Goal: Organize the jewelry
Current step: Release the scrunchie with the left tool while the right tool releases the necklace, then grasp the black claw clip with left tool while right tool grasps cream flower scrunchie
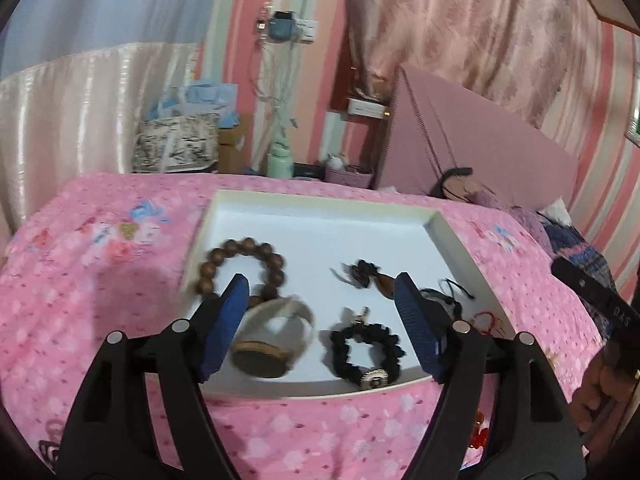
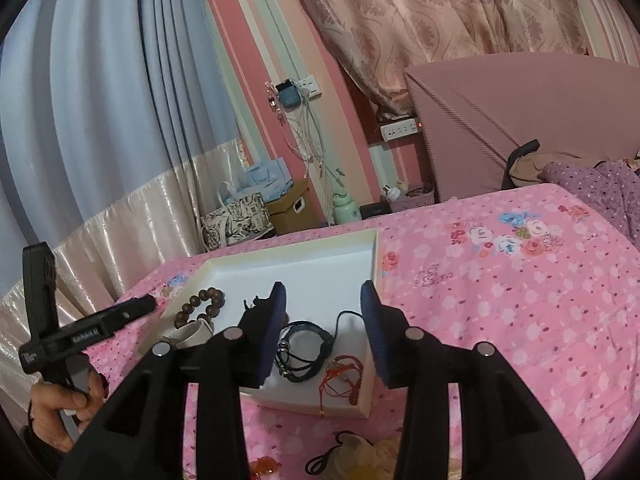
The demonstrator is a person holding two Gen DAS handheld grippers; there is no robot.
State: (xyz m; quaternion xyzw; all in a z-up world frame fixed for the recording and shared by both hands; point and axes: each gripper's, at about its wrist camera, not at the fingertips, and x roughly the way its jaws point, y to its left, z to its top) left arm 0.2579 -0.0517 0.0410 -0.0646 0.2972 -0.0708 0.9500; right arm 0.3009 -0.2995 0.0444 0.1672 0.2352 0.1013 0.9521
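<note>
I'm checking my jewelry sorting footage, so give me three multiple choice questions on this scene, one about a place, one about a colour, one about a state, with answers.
1. Where does the wooden bead bracelet lie?
A. in the white tray
B. on the quilt
C. in a gripper

2. What colour is the corded bracelet at the tray's corner?
A. green
B. red
C. white

3. How does the left gripper stand?
A. shut on the watch
B. shut, empty
C. open, empty

Answers: 1 A, beads rest on the tray floor. 2 B, its cord is red. 3 C, fingers stand wide apart above the tray.

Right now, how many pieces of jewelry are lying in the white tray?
6 visible: wooden bead bracelet far left, watch near left, black scrunchie near middle, black bow piece centre, black cord bracelet and red string bracelet right. Fingers may hide more.
</note>
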